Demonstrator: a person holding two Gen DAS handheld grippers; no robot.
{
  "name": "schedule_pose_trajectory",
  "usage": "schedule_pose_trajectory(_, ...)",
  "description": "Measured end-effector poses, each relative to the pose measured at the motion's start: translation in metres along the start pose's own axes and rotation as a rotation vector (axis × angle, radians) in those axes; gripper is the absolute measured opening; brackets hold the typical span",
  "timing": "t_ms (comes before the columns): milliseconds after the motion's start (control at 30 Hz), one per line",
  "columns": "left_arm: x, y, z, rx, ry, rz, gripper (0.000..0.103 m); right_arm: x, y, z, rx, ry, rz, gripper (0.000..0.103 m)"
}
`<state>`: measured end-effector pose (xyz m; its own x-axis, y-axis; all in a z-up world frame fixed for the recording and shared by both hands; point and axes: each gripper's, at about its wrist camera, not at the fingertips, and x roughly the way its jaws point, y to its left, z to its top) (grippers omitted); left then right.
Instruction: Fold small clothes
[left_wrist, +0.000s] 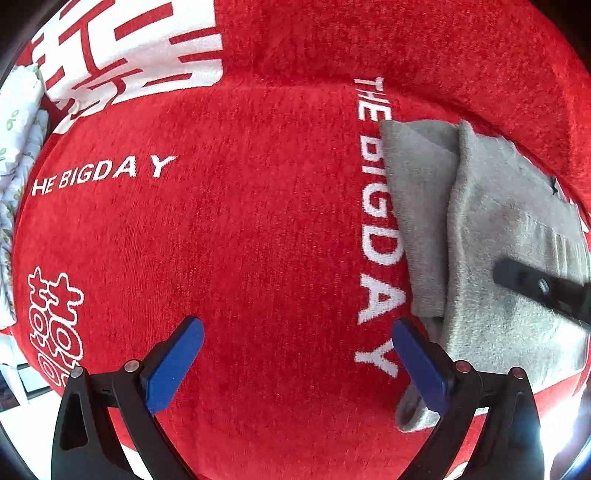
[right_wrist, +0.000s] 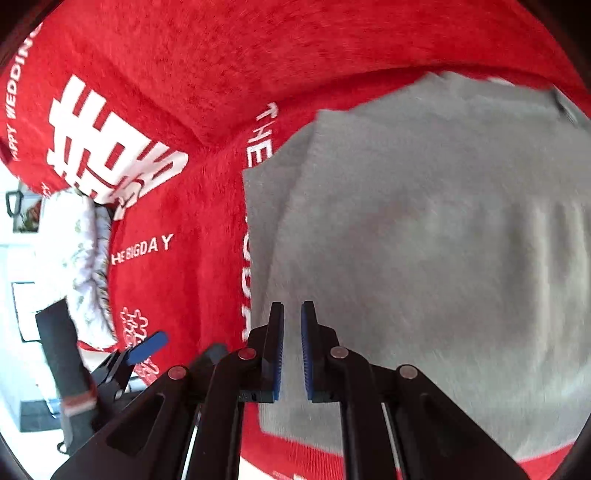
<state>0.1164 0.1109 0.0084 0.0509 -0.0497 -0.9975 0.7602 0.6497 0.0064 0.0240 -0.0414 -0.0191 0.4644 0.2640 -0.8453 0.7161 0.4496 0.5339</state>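
A grey fleecy garment (left_wrist: 495, 236) lies folded on a red sofa cover with white lettering (left_wrist: 240, 221). In the left wrist view it is at the right, with a folded layer on top. My left gripper (left_wrist: 297, 332) is open and empty over the red cover, its right finger beside the garment's near edge. In the right wrist view the garment (right_wrist: 424, 240) fills the right half. My right gripper (right_wrist: 292, 314) hovers over its near left part, jaws nearly closed with a narrow gap and nothing between them. The right gripper's black arm (left_wrist: 543, 288) shows over the garment in the left wrist view.
The red cover's backrest (right_wrist: 295, 55) rises behind the garment. A white floral cloth (left_wrist: 18, 122) lies at the sofa's left end. The left gripper (right_wrist: 147, 345) shows at lower left in the right wrist view, with floor and furniture beyond the sofa edge.
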Motion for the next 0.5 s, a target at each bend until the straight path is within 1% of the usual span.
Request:
schedule_pose_trajectory(100,-0.003,-0.007,0.0,0.013,-0.002,0.0,0.102,-0.015,-0.013,-0.02,0.024,0.009,-0.002,0.011)
schedule_pose_trajectory(167,-0.003,-0.011,-0.001,0.023,-0.002,-0.004,0.102,-0.023,-0.024,-0.034,0.051,0.018,-0.015,0.013)
schedule_pose_trajectory(267,-0.005,-0.018,-0.001,0.042,-0.008,0.003,0.102,-0.037,-0.046,-0.055,0.116,0.019,-0.046,0.027)
schedule_pose_trajectory(333,-0.004,-0.021,-0.001,0.049,-0.007,0.001,0.102,-0.043,-0.057,-0.065,0.151,0.016,-0.051,0.045)
schedule_pose_trajectory(400,-0.005,-0.023,-0.003,0.053,-0.003,-0.001,0.102,-0.047,-0.066,-0.074,0.187,0.015,-0.047,0.049)
schedule_pose_trajectory(500,-0.006,-0.026,-0.005,0.064,0.0,0.0,0.102,-0.05,-0.079,-0.085,0.236,0.023,-0.028,0.05)
